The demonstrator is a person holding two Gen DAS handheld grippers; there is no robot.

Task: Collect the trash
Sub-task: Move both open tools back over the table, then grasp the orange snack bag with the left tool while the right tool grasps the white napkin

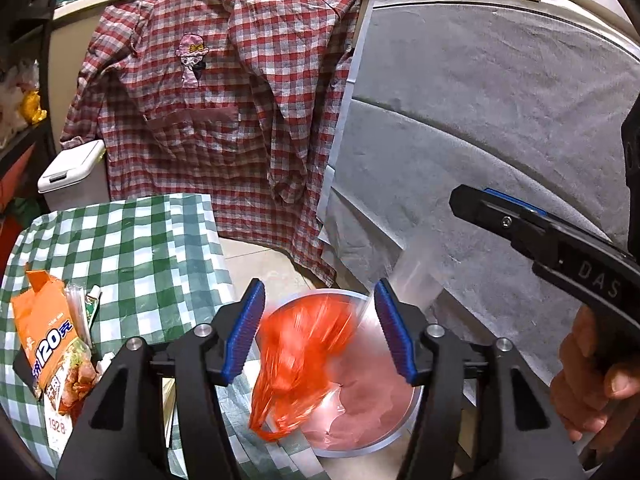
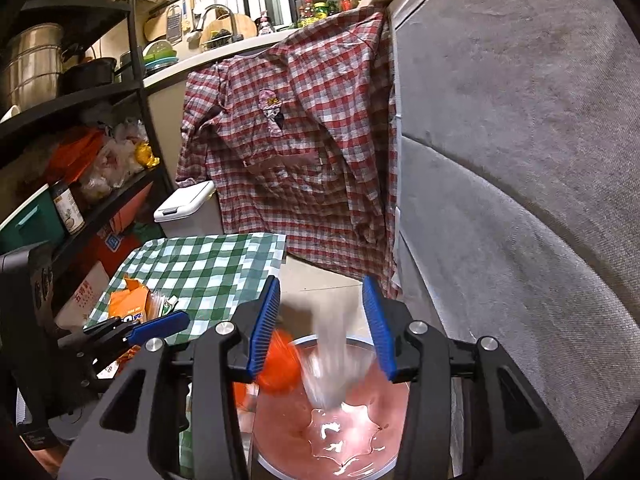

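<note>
In the left wrist view, the left hand-held gripper (image 1: pixel 318 330) has its blue pads apart, and nothing is pressed between them. Over the round trash bin (image 1: pixel 414 404) with a pink liner, a blurred orange plastic bag (image 1: pixel 298 364) is at the left part of the opening, and a clear plastic wrapper (image 1: pixel 416 276) is above the bin's far right rim. Left of the bin, an orange snack packet (image 1: pixel 48 332) lies on the worktop (image 1: pixel 140 248) with green checked cloth.

In the right wrist view, the right hand-held gripper (image 2: pixel 320 330) is also apart. The blurred clear plastic wrapper (image 2: pixel 330 364) is between its pads without touching them, directly above the trash bin (image 2: pixel 396 440). The orange plastic bag (image 2: pixel 280 366) is at the bin's left rim.
</note>
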